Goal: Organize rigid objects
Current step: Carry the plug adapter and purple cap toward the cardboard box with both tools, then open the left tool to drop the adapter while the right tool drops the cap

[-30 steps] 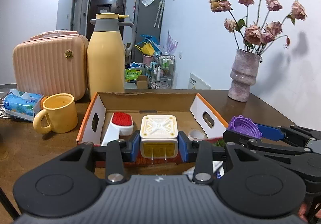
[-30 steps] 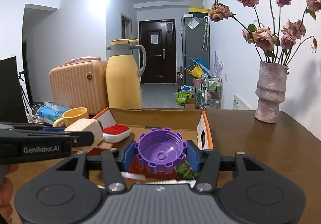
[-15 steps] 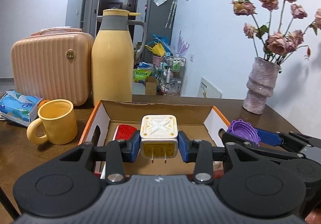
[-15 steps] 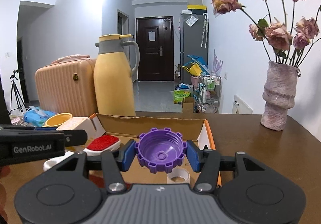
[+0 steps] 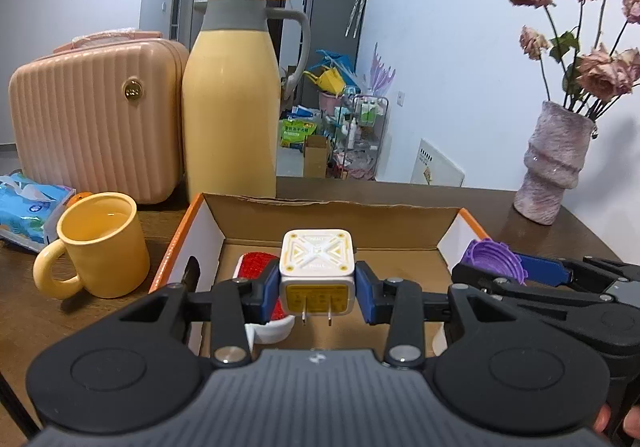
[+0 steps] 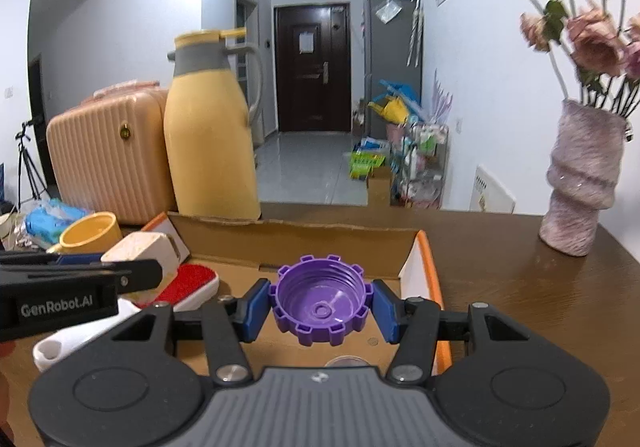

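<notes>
On table (image 5: 500, 207): case (image 5: 92, 119) at far left, jug (image 5: 230, 99) just beside it, vase (image 5: 556, 167) at far right. Nearer, open box (image 5: 332, 215), orange-edged, with mug (image 5: 100, 243) beside its left wall. Inside box, red-and-white brush (image 6: 188, 287). Above box, left gripper (image 5: 318, 283) clamped on white plug (image 5: 318, 267), prongs facing camera; right gripper (image 6: 320, 305) clamped on purple cap (image 6: 320, 301), hollow side facing camera.

Black hand-held gripper (image 6: 320, 307) with blue pads, silver screws, white "GenRobot.AI" lettering.
</notes>
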`<state>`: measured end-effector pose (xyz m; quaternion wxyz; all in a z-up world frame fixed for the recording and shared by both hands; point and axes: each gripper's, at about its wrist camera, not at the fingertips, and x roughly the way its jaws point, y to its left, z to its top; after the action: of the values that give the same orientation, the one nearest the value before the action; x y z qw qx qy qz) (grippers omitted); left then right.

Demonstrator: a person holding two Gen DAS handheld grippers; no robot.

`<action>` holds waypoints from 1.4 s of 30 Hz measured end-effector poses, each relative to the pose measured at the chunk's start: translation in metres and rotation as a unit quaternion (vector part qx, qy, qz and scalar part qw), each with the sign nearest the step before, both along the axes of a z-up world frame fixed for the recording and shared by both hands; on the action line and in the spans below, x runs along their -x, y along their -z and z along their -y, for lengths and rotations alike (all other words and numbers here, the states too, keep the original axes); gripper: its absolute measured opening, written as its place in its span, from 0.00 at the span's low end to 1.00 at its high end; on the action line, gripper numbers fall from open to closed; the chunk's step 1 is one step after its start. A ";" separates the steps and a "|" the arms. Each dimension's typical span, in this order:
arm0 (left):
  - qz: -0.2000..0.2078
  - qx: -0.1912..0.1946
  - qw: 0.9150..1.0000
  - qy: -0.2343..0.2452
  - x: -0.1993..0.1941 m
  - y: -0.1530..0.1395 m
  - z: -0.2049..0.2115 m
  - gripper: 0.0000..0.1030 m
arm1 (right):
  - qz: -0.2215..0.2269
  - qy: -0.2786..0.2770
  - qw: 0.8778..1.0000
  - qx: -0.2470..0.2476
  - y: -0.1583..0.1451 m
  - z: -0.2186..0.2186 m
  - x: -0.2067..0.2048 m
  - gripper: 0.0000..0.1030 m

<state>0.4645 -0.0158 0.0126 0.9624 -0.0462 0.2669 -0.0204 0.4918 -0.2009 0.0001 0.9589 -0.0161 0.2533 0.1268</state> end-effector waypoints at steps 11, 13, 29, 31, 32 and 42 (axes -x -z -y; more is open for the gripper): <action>-0.031 -0.021 0.999 0.003 -0.022 0.020 0.005 0.38 | -0.034 -0.032 0.999 0.026 0.018 -0.018 -0.027 0.52; -0.036 -0.023 0.999 0.004 -0.023 0.023 0.004 0.38 | -0.040 -0.033 0.998 0.027 0.021 -0.018 -0.029 0.52; 0.002 -0.029 0.999 -0.023 -0.009 0.012 -0.001 0.79 | -0.049 -0.025 0.998 0.034 0.030 -0.017 -0.031 0.87; 0.009 -0.030 0.999 -0.030 -0.008 0.008 -0.004 0.82 | -0.046 -0.018 0.998 0.037 0.028 -0.016 -0.030 0.92; 0.011 -0.027 0.999 -0.033 -0.006 0.007 -0.007 0.87 | -0.046 -0.015 0.998 0.039 0.028 -0.016 -0.030 0.94; 0.023 -0.021 0.998 -0.051 0.001 0.001 -0.012 1.00 | -0.034 0.008 0.998 0.047 0.022 -0.010 -0.022 1.00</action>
<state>0.4634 -0.0042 0.0116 0.9688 -0.0386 0.2425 0.0332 0.5134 -0.1904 -0.0216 0.9489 -0.0546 0.2918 0.1072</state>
